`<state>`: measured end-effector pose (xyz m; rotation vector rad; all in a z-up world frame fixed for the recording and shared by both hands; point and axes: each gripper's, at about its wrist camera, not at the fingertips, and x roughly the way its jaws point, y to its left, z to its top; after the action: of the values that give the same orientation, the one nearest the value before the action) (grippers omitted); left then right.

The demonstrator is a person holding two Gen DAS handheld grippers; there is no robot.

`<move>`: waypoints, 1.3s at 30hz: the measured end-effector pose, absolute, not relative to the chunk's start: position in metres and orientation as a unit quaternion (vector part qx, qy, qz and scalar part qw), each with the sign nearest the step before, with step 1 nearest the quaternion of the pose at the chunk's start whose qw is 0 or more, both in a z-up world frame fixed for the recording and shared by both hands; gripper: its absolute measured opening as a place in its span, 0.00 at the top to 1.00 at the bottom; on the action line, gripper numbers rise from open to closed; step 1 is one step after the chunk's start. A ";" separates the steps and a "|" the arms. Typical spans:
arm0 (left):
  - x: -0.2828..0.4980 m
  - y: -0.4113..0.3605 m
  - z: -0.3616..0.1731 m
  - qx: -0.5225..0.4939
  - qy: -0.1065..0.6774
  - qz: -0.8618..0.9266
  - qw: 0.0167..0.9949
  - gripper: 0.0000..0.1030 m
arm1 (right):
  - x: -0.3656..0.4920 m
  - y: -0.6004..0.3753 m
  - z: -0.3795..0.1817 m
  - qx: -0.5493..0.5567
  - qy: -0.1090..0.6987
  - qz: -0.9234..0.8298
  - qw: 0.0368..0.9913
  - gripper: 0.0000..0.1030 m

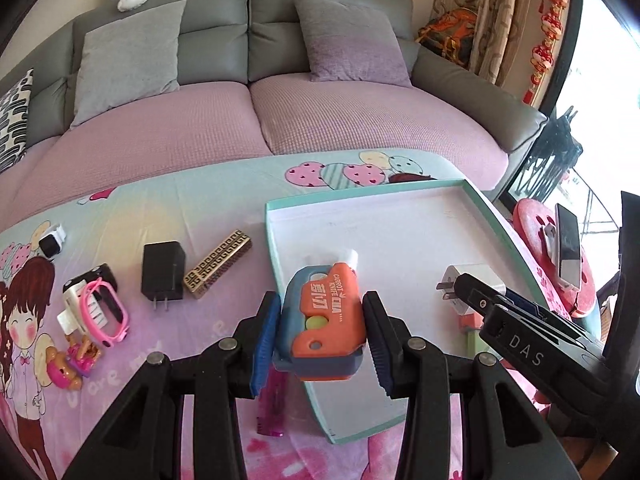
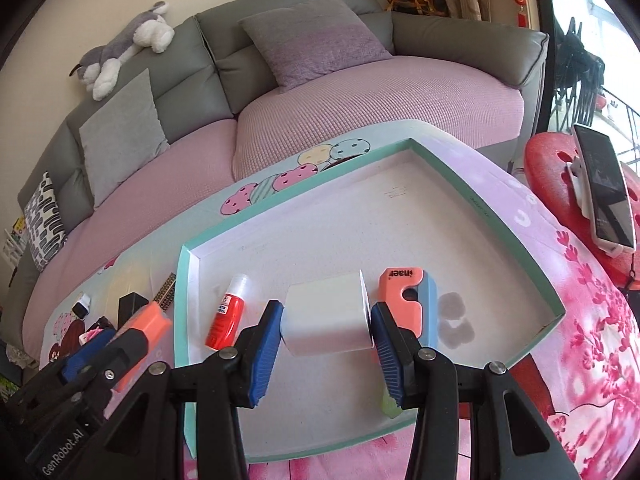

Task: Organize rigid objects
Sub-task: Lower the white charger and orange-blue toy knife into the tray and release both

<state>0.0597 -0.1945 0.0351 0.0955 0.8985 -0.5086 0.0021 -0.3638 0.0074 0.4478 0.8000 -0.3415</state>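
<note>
Clamped between the blue pads of the left hand-held gripper (image 1: 322, 334), an orange-and-blue carrot knife toy (image 1: 326, 320) bore white lettering on its orange face and a yellow-green dot near its middle. Its long axis ran from about six o'clock up toward twelve in the left wrist view, tipped slightly right, with the narrower orange end pointing away from the camera. That gripper's jaws stood partly closed, pressed on the toy's two sides, and it hung over the near-left corner of a shallow white tray with a teal rim (image 1: 360, 196).

The right hand-held gripper (image 2: 326, 332) gripped a white charger cube (image 2: 326, 316), its jaws also partly closed against the cube's flanks. From the left wrist view the cube's metal prongs pointed toward nine o'clock. Both grippers angled downward over the tray.

Inside the tray, a red bottle with a white cap (image 2: 226, 316) lay at ten o'clock of the cube, cap pointing up and right, and a pink-and-blue block (image 2: 412, 300) sat at two o'clock.

Left of the tray on the cartoon-print desk cover lay a black charger (image 1: 162, 276), a gold patterned box (image 1: 218, 264) and a pink watch (image 1: 106, 312).
</note>
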 end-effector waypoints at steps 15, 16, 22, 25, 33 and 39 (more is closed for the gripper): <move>0.054 -0.228 -0.003 0.072 0.462 -0.250 0.848 0.57 | 0.005 -0.377 -0.008 0.233 0.393 -0.167 0.874 0.53; 0.054 -0.229 -0.004 0.074 0.464 -0.250 0.847 0.57 | 0.005 -0.376 -0.008 0.229 0.394 -0.166 0.874 0.53; 0.054 -0.230 -0.013 0.075 0.480 -0.247 0.839 0.57 | 0.009 -0.373 -0.011 0.225 0.407 -0.155 0.872 0.54; 0.055 -0.230 -0.018 0.075 0.488 -0.243 0.835 0.57 | 0.009 -0.370 -0.010 0.208 0.414 -0.164 0.871 0.55; 0.056 -0.228 -0.020 0.070 0.497 -0.242 0.831 0.57 | 0.008 -0.368 -0.007 0.201 0.417 -0.162 0.871 0.55; 0.056 -0.225 -0.014 0.066 0.495 -0.242 0.832 0.57 | 0.007 -0.366 -0.004 0.200 0.415 -0.157 0.874 0.55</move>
<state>0.0563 -0.2251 -0.0142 0.1401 1.0486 -0.5120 0.0074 -0.3662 -0.0035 0.4181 0.8663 -0.3274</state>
